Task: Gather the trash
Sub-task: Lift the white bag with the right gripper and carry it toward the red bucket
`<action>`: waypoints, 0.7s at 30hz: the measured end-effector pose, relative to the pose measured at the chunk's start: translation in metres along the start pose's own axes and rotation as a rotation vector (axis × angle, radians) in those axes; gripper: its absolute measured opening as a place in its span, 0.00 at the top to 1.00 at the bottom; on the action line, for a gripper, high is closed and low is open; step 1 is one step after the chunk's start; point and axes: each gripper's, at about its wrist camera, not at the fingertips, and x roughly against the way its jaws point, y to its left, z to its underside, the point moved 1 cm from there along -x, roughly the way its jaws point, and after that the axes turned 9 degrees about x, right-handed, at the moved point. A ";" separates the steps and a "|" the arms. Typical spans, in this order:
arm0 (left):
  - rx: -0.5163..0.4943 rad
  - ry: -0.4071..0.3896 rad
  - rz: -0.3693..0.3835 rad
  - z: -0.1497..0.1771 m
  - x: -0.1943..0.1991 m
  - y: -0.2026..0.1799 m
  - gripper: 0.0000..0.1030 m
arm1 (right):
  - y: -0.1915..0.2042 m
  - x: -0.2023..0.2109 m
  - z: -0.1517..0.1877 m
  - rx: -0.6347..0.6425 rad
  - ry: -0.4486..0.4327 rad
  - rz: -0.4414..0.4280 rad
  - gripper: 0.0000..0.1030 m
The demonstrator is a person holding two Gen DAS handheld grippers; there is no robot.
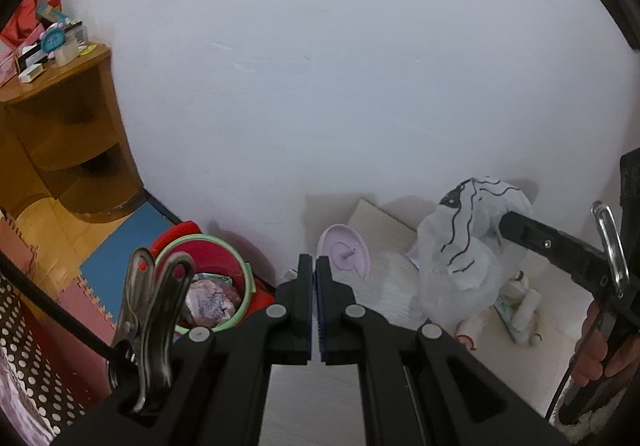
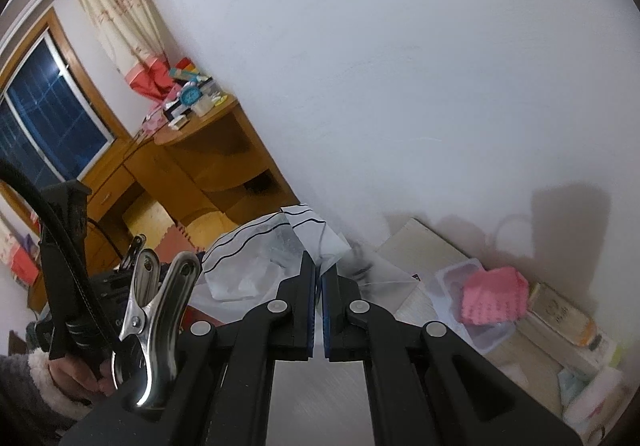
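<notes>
Right tool (image 2: 316,266) pinches plastic bag (image 2: 256,262) — contents indistinct.

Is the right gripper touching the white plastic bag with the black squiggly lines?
Touching. In the right wrist view the right gripper is shut on the plastic bag, which bunches out past its fingertips; the left wrist view shows the bag hanging from it.

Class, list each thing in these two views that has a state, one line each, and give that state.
Left gripper: shut, holding nothing.
Right gripper: shut on the plastic bag.
Red bin: open, with trash inside.
Clear tub: open, pink cloth inside.
</notes>
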 end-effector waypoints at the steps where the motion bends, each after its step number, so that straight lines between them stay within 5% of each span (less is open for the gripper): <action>1: 0.003 -0.001 -0.002 -0.001 0.000 0.003 0.99 | 0.003 -0.002 -0.001 0.009 0.004 0.006 0.97; 21: 0.102 0.063 -0.091 -0.022 -0.029 0.084 0.98 | 0.045 -0.091 -0.026 0.034 0.120 -0.012 0.97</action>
